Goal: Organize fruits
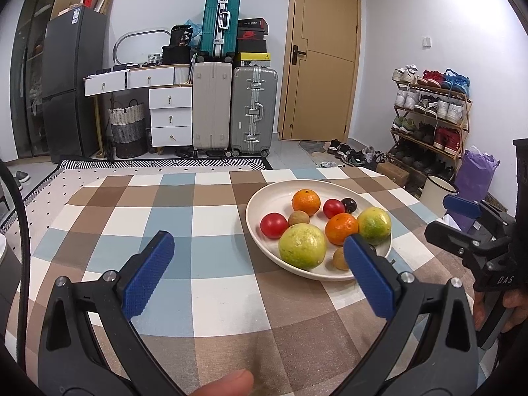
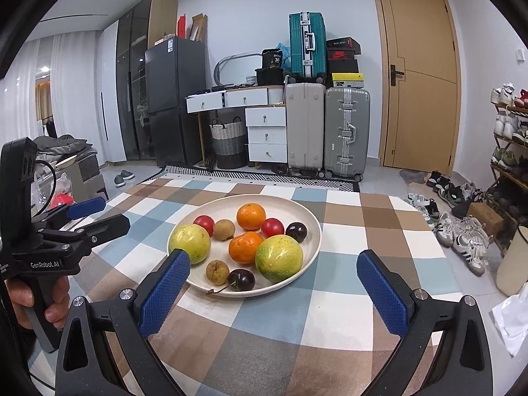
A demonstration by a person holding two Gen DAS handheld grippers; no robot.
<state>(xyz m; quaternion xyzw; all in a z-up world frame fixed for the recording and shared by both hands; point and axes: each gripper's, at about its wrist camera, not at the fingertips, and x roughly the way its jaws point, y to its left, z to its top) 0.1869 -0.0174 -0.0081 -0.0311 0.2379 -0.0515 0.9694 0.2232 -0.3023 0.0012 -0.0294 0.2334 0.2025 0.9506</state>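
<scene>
Bright even light, sharp, edges perhaps warped

The tablecloth [image 2: 330, 297] was checked in brown, pale blue, white and beige. The plate [image 2: 310, 231] on it was plain white. It held two orange tangerines [image 2: 250, 216], two red tomatoes [image 2: 272, 227], two large yellow-green fruits [image 2: 279, 258] speckled with fine dots, two small tan-brown fruits [image 2: 217, 272] and two dark purple plums [image 2: 241, 280]. Both grippers were black with blue, finely dimpled fingers [image 1: 150, 275]. Behind the table stood a teal suitcase [image 1: 220, 23], a beige one and a silver one, beside a tan wooden door [image 1: 321, 56] and white drawers [image 1: 171, 117].
</scene>
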